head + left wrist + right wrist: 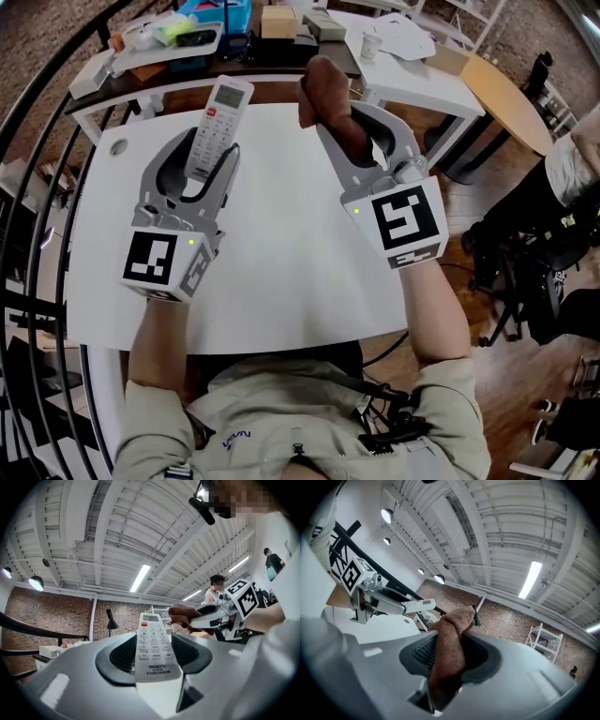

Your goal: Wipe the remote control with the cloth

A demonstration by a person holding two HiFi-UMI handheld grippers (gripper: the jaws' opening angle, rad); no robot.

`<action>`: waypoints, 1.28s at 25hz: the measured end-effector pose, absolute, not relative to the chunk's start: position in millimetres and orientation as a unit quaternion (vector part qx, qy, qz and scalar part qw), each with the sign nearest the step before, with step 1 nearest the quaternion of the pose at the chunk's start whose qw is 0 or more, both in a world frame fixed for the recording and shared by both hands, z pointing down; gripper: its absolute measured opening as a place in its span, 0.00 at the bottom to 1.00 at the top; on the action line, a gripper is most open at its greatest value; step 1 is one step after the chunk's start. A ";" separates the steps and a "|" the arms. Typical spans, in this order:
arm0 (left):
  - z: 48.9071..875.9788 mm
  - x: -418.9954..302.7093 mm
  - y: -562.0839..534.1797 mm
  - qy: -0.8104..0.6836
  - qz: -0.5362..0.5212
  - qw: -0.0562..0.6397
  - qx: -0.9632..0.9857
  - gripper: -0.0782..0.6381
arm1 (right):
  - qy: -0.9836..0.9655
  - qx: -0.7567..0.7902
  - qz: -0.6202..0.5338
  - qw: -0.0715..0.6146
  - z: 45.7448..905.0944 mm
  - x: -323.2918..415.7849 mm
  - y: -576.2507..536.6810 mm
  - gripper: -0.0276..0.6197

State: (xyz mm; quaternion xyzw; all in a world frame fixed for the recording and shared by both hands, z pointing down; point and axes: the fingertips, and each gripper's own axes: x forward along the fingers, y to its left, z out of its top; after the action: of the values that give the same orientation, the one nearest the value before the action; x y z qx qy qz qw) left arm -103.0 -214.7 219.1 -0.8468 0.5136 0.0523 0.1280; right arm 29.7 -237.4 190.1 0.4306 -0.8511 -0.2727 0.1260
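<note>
The left grey two-jaw gripper [211, 155] is clamping a white rectangular plastic remote control [217, 117]. The right grey two-jaw gripper [345, 127] is clamping a bunched brown cloth [323, 89]. The left forearm [155, 337] and right forearm [436, 323] are extending forward, apart.

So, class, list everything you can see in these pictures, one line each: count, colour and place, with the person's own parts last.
remote control: one, white, gripped in the left tongs, over the table
cloth: one, brown, gripped in the right tongs
table: one, white, beneath both tongs
cardboard box: one, tan, on the far desk
tongs: two, grey, one in each hand
</note>
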 end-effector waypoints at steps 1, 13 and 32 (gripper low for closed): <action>223.4 -104.8 -222.7 0.518 0.046 0.126 -0.845 0.45 | -0.850 0.434 -0.269 0.128 191.6 30.7 -242.7 0.24; 265.1 -120.0 -303.0 0.555 -0.019 0.080 -0.828 0.45 | -0.848 0.460 -0.202 0.167 240.8 43.5 -322.5 0.24; 357.0 -114.3 -391.0 0.565 -0.110 -0.041 -0.817 0.45 | -0.858 0.441 -0.084 0.250 342.8 38.9 -404.7 0.25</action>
State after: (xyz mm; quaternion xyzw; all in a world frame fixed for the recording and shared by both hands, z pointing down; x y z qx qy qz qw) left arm -114.3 -391.0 357.0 -0.8167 0.5649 -0.1100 -0.0413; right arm 38.9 -404.7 342.8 0.4408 -0.8579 -0.0843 0.2502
